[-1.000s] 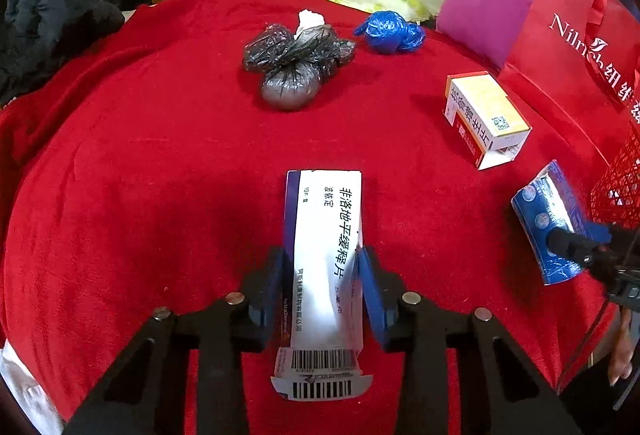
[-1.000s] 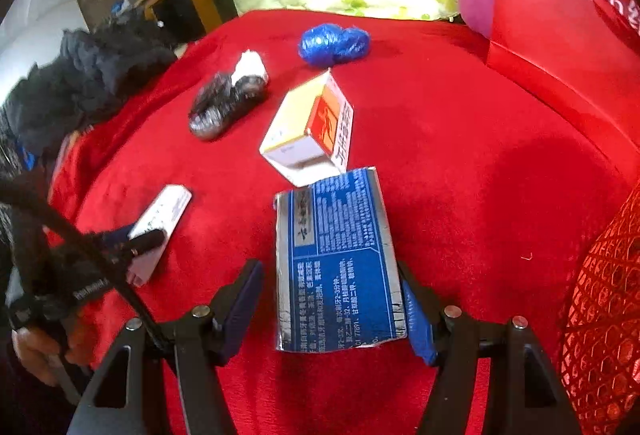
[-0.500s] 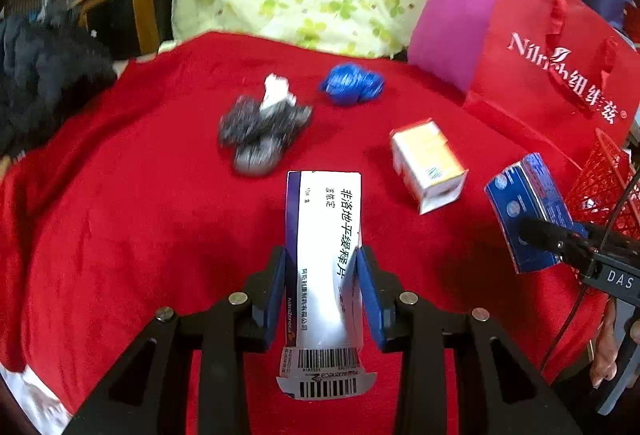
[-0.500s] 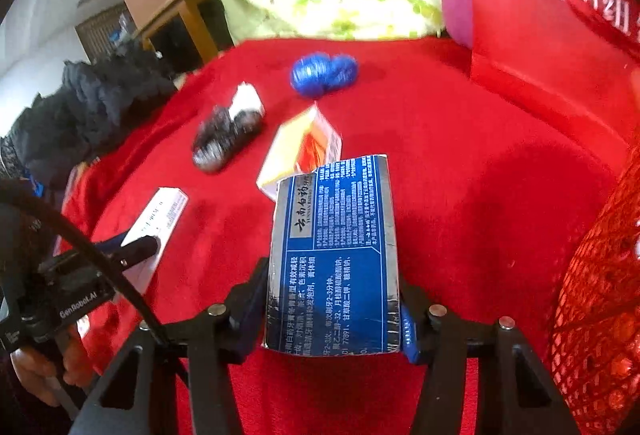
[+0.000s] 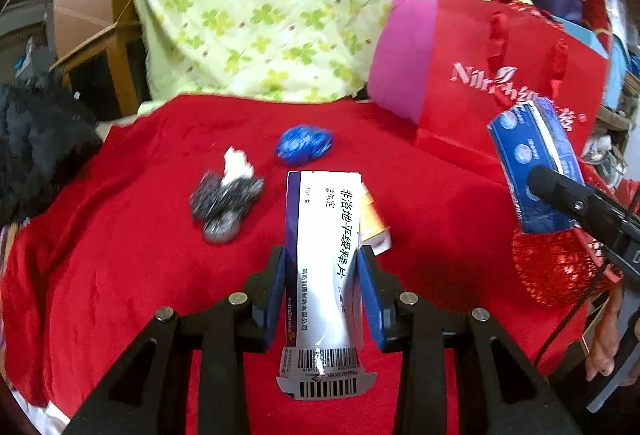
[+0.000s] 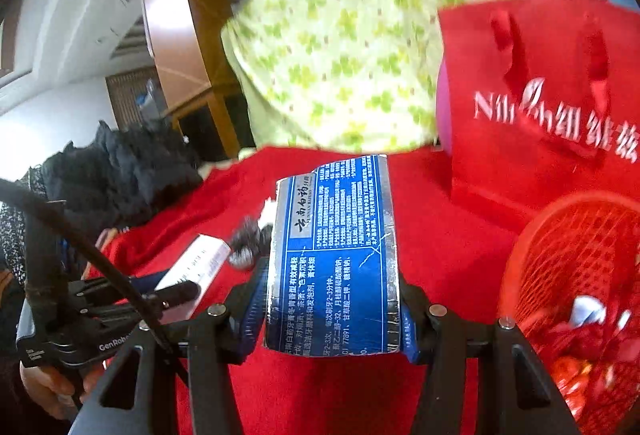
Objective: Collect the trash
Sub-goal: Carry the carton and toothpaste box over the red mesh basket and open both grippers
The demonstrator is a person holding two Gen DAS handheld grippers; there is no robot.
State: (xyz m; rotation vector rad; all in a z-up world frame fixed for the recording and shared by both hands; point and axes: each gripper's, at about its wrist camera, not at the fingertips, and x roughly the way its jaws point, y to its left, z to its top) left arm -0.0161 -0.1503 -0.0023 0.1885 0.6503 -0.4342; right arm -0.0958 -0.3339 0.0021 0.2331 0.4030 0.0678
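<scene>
Long white cardboard medicine box [image 5: 326, 255] sitting clamped between left gripper [image 5: 324, 295] pads, held above red blanket [image 5: 120, 255]. Flattened blue cardboard toothpaste box [image 6: 336, 267] sitting pinched in right gripper [image 6: 332, 311], beside red mesh basket [image 6: 568, 259] at blanket's right edge. Crumpled black plastic bags [image 5: 224, 203] and blue plastic wad [image 5: 305, 143] lying toward far edge.

A red blanket [image 5: 120, 255] covers the bed; behind it a clover-print quilt [image 5: 280, 15], wooden furniture [image 6: 180, 35] and white wall [image 6: 52, 47]
</scene>
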